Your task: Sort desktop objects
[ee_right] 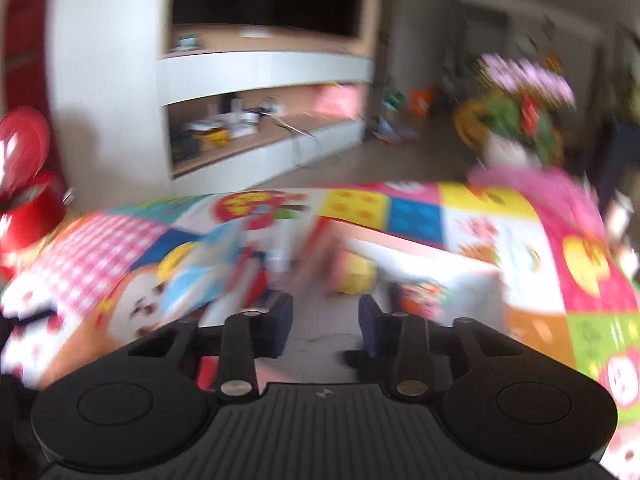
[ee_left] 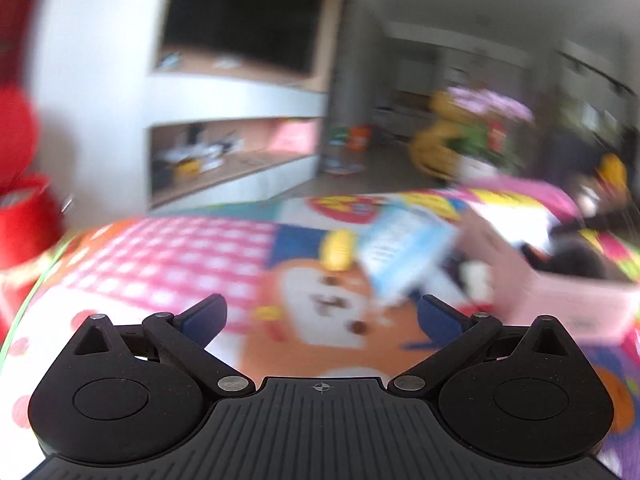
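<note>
Both views are blurred by motion. My left gripper (ee_left: pixel 322 316) is open wide above the colourful patchwork tablecloth (ee_left: pixel 160 256), with nothing between its blue pads. Ahead of it lie a blue-and-white card (ee_left: pixel 404 252) and a small yellow object (ee_left: pixel 340 248). A pink box (ee_left: pixel 560 296) stands at the right with dark things inside. My right gripper (ee_right: pixel 325 322) hovers at the pink box (ee_right: pixel 444 276). Its jaws stand narrow with a visible gap and nothing distinct in it. A yellow item (ee_right: pixel 356 276) and a printed packet (ee_right: pixel 424 300) lie in the box. The blue-and-white card (ee_right: pixel 200 276) is to its left.
Red containers (ee_left: pixel 24 216) (ee_right: pixel 28 208) stand at the table's left edge. A flower pot with pink blooms (ee_left: pixel 480 140) (ee_right: pixel 520 120) is beyond the far right corner. A white TV cabinet (ee_right: pixel 260 72) fills the background past the table's far edge.
</note>
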Available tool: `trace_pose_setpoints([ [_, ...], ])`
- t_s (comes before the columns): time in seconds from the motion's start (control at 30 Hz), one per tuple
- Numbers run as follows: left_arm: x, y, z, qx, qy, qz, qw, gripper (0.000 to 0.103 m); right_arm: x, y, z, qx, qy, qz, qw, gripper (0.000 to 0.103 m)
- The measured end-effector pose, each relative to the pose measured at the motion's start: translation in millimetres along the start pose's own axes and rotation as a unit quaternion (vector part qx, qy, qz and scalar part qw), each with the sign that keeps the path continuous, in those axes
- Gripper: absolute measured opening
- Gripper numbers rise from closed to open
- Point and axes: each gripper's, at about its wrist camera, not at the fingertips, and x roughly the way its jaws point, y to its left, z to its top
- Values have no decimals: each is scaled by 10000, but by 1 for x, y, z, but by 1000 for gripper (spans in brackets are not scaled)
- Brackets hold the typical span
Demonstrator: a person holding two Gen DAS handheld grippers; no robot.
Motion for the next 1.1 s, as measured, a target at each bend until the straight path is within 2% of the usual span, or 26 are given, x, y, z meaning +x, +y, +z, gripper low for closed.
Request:
trace_pose_setpoints([
  [0.1, 2, 18, 1, -419, -87, 349, 9985, 103, 3, 50, -18, -709, -120, 204, 9972, 34],
  [0.2, 0, 27, 2, -564, -235, 448, 9971, 103, 21, 93, -31, -1176, 37, 3, 9931, 34],
  [0.27, 0, 30, 1, -622, -269, 427, 9968, 103, 38, 106, -35, -1229, 142, -215, 9921, 35],
  [0.47, 1, 37, 3, -785, -221, 277, 9963, 103, 69, 108, -42, -982, 598, -275, 9930, 32],
  [0.57, 1, 38, 2, -821, -212, 249, 9961, 103, 50, 100, -47, -833, 672, 82, 9942, 32],
  [0.8, -1, 34, 2, -729, -247, 187, 9969, 103, -41, 74, -89, -763, 705, 1128, 9882, 32],
  [0.83, -1, 33, 2, -690, -246, 171, 9972, 103, -52, 69, -96, -760, 681, 1189, 9876, 32],
  [0.9, 0, 27, 3, -542, -214, 84, 9983, 103, -69, 59, -108, -677, 557, 981, 9913, 34],
  [0.97, 3, 16, 4, -270, -75, -153, 9995, 103, -77, 44, -115, -444, 471, 633, 9959, 46],
  [1.03, 8, -4, 5, 302, 116, -455, 9984, 103, -83, 21, -118, 61, 387, 435, 9983, 51],
  [1.1, 15, -29, 6, 1084, 248, -685, 9914, 103, -87, -1, -120, 535, 299, 270, 9978, 59],
])
